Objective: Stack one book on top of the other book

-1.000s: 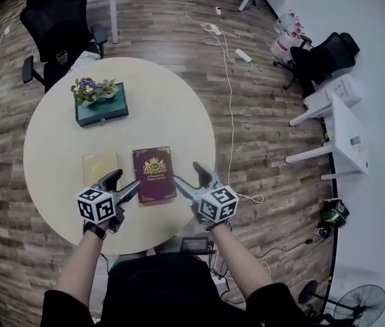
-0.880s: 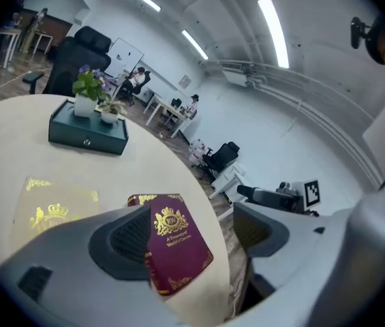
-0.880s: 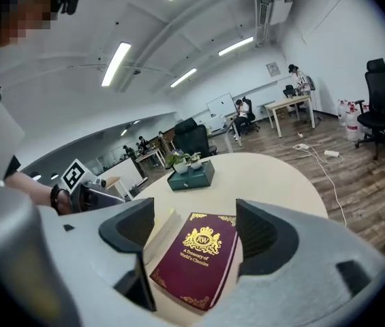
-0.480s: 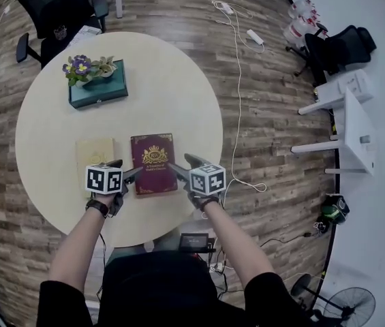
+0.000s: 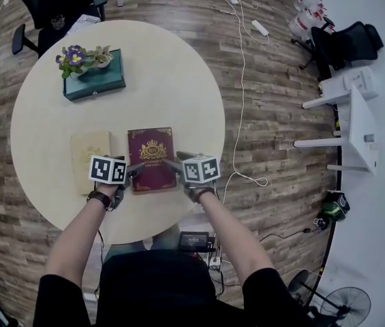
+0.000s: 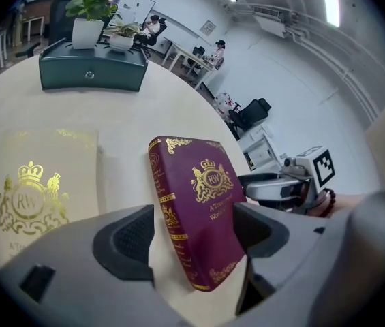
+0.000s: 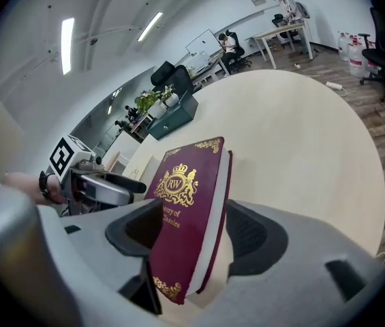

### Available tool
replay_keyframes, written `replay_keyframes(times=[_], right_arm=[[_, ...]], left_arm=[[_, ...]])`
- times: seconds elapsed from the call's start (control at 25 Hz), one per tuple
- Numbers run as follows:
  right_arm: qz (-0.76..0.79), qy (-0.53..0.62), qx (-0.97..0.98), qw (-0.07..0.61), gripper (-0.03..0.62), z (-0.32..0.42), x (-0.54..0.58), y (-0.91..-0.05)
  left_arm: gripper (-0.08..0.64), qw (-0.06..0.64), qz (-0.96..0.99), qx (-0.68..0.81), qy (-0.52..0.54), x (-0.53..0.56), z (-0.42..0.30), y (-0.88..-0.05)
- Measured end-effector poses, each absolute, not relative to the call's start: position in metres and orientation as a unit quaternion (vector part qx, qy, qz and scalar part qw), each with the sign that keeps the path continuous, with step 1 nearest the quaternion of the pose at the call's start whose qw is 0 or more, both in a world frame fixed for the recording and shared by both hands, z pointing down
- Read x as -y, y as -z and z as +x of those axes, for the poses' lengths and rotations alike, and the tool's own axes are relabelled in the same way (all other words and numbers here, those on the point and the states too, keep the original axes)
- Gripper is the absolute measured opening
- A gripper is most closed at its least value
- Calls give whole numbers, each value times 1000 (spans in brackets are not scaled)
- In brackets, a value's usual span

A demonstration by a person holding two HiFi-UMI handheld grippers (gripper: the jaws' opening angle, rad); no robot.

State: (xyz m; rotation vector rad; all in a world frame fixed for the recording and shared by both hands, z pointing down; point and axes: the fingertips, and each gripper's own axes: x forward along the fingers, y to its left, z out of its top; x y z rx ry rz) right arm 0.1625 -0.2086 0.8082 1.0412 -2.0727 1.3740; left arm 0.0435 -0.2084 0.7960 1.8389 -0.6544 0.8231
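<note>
Head view. Noted a maroon gold-stamped hardcover book (image 5: 152, 157) flat on a pale round table (image 5: 178, 67), with a cream gold-stamped book (image 5: 88, 157) just left of it. Found the left gripper (image 5: 132, 172) at the maroon book's left edge and the right gripper (image 5: 172, 165) at its right edge. Logged a teal lidded box (image 5: 95, 84) beyond the maroon book, lid down, contents unseen, with two small potted plants (image 5: 75, 58) on top.

Left gripper view. Read jaws apart, astride the maroon book's spine, pads not pressing.

Right gripper view. Read jaws wide, lately closing in, astride the maroon book's page edge, no squeeze yet.

Risk judged: skidding or tilting of the maroon book from an uneven two-sided squeeze, or a cover flopping open from a pinch on the cover alone.
</note>
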Motion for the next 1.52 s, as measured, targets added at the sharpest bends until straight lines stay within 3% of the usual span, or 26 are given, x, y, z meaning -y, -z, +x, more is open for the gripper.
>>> replay_keyframes(times=[0.32,0.8,0.92,1.52], right_arm=[[349,-510,753,228,235,150,199,-821],[352,-502,755,233,210,150,197,-823],[351,-502,755,235,199,150,196,-824],[365,-480,766,224,193,149,213,-788]], left_arm=[[347,494,743,261,-368,207,59,-815],[307,493,729,291,-374,211,59,-822],[257,482,730,299,-381,212,55,-823],[242,468,740,315,-365,227,51,-792]])
